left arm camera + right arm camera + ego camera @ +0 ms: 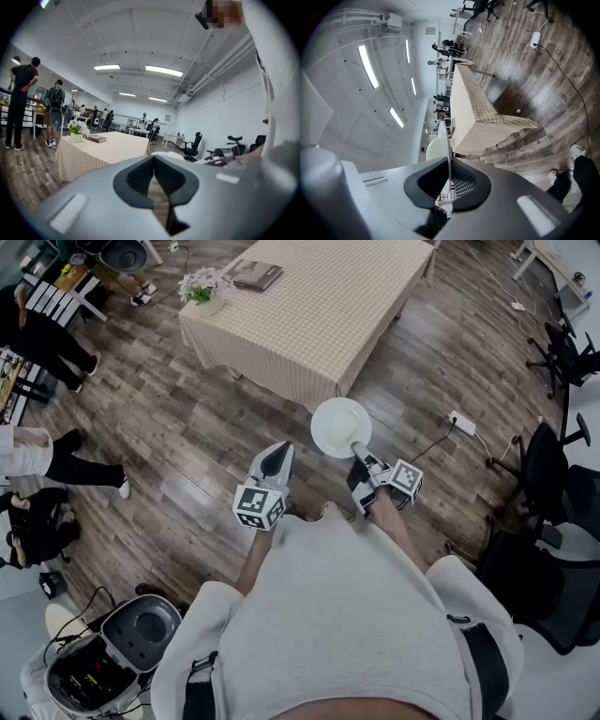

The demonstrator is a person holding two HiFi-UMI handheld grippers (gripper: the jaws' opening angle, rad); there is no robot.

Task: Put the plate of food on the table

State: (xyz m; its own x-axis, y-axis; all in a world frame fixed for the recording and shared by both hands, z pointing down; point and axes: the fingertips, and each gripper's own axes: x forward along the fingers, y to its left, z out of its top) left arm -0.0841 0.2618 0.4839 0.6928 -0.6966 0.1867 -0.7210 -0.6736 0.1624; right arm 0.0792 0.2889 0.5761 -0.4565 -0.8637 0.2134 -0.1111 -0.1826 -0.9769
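Right gripper (359,454): jaws clamped on the rim of the white plate (340,427), which juts forward of them; its top shows plain white.
Left gripper (277,460): jaws together, nothing between.
Table (319,306): ahead of both jaws, apart from the plate, with bare floor between.
Flower pot (203,287) and book (255,275): at the table's far-left corner; the rest of the cloth is open.

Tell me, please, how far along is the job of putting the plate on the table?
Done: the right gripper has its fingers shut on the rim of the round white plate. In hand: the plate hangs in the air above the wooden floor, short of the table with the checked beige cloth. Left: reaching the table and setting the plate down.
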